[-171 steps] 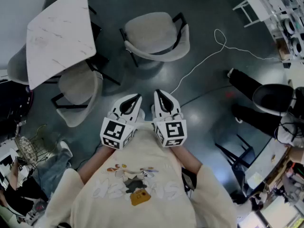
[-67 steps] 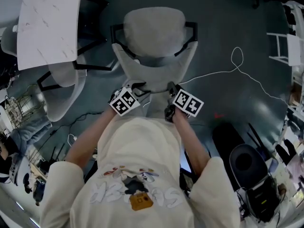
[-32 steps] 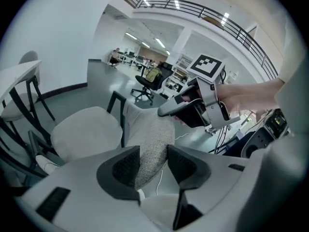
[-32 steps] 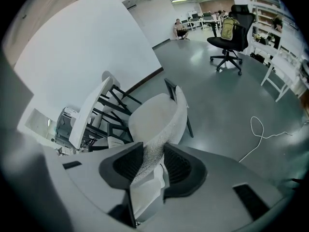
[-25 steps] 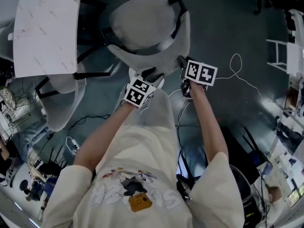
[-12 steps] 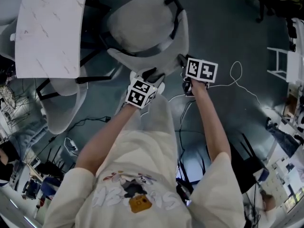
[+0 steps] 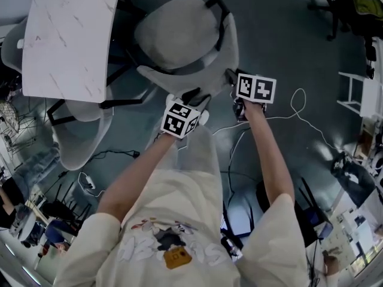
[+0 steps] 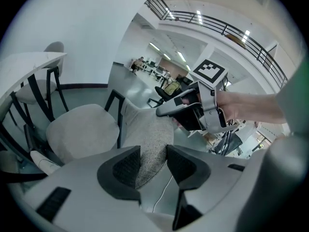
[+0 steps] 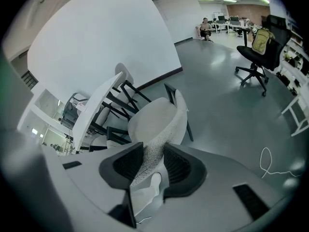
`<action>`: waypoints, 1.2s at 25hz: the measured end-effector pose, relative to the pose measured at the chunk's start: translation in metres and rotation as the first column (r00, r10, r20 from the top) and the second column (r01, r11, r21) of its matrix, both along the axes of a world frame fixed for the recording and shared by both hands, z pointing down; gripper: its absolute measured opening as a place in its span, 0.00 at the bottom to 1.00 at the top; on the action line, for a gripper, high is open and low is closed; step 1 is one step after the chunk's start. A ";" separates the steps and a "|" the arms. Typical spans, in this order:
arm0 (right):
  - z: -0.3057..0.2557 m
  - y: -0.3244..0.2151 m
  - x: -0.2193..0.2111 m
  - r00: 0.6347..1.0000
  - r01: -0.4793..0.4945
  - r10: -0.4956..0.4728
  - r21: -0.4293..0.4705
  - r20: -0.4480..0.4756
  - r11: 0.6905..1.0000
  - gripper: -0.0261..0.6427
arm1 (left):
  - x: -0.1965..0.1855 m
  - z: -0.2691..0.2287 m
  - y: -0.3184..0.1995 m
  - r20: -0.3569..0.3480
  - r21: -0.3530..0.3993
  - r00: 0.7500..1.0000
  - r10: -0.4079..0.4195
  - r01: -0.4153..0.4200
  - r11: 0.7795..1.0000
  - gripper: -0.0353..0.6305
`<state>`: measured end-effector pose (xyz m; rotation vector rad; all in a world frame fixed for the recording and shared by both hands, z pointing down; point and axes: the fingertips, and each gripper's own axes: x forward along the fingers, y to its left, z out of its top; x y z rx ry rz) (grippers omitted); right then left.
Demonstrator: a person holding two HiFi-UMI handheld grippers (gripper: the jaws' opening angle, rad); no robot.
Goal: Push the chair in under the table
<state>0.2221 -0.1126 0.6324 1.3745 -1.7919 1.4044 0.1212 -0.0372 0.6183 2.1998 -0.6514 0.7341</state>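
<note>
The grey fabric chair (image 7: 179,31) with black legs stands beside the white marble-look table (image 7: 72,34), its seat towards the table's corner. My left gripper (image 7: 194,95) is shut on the curved backrest rim (image 7: 197,76) at its near-left part. In the left gripper view the fabric (image 8: 152,139) fills the gap between the left gripper (image 8: 153,161) pads. My right gripper (image 7: 233,79) is shut on the rim's right end. In the right gripper view the right gripper (image 9: 153,164) pinches the fabric edge, with the chair (image 9: 152,117) and the table (image 9: 96,105) beyond.
A second grey chair (image 7: 81,130) sits tucked at the table's near side. A white cable (image 7: 299,106) loops over the floor to the right, near a white rack (image 7: 356,91). A black office chair (image 9: 258,47) stands far off.
The chair, with both grippers holding its backrest, has slid closer to the table's corner. The gap between seat and tabletop edge has narrowed in the head view.
</note>
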 end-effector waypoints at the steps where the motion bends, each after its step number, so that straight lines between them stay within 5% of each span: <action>1: 0.000 -0.005 -0.001 1.000 0.012 -0.012 0.000 -0.003 1.000 0.24 | 0.000 0.000 -0.003 -0.005 -0.006 1.000 -0.007 0.007 1.000 0.32; 30: -0.002 -0.155 -0.072 0.979 0.195 -0.190 0.065 -0.075 0.979 0.24 | -0.038 -0.005 -0.116 -0.104 -0.061 0.954 -0.283 0.277 0.959 0.30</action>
